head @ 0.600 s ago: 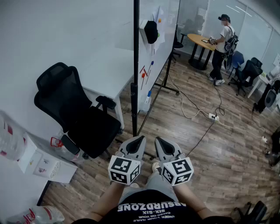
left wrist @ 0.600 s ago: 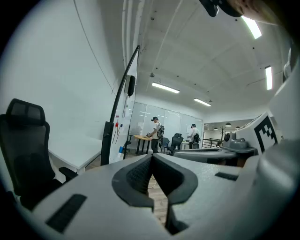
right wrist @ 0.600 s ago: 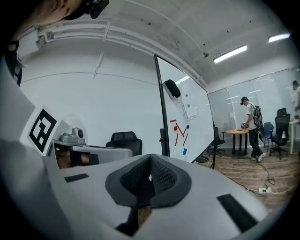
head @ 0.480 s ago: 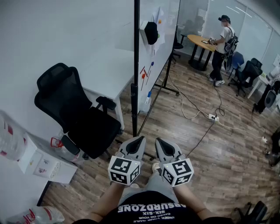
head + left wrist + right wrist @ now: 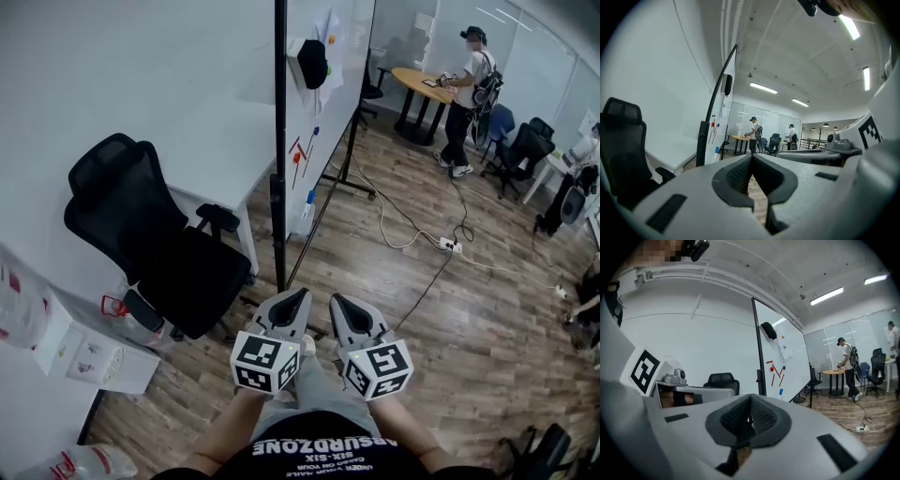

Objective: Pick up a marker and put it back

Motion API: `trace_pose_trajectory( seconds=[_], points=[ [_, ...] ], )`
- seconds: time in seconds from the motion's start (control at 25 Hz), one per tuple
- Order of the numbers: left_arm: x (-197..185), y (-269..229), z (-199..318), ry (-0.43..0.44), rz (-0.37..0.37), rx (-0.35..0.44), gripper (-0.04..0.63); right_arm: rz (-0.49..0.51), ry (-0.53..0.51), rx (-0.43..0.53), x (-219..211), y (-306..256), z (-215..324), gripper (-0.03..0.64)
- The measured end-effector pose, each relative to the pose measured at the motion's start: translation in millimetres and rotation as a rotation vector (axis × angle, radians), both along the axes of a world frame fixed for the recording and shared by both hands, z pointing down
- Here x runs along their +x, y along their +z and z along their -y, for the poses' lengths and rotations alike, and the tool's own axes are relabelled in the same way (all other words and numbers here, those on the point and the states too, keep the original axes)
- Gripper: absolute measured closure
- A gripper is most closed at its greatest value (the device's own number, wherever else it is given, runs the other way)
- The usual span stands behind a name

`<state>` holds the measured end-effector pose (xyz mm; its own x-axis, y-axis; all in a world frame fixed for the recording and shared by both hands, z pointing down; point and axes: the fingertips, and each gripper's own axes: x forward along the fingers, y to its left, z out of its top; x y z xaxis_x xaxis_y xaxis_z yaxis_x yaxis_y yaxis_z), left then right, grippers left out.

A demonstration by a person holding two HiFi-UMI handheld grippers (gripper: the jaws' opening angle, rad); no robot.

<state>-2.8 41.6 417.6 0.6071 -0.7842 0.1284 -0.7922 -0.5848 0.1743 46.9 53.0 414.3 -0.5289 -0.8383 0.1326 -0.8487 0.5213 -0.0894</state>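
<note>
The person's black shirt (image 5: 323,452) is showing "ABSURDZONE" and "SIX-SIX", upside down. The smaller line beneath is showing too blurred to read.

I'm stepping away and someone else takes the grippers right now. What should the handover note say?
Grippers: the left gripper is shut and empty, held low in front of the body. The right gripper is shut and empty beside it.
Things: the red markers sit on the whiteboard ahead, below the black eraser. They look out of reach from here.
Done: nothing that shows; no marker is held.
Left: step to the board, pick up one marker, put it back.
</note>
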Motion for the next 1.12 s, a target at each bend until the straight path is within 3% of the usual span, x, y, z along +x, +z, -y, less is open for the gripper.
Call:
trace_pose_trajectory(
  seconds=[0.56,1.12],
  points=[
    [-12,-8,64,-0.027,0.008,0.016,0.588,-0.003,-0.007,0.034,-5,-12,70,0.618],
    [-4,-22,133,0.013,0.055,0.046,0.588,0.037,0.026,0.048,8,-21,146,0.618]
  ],
)
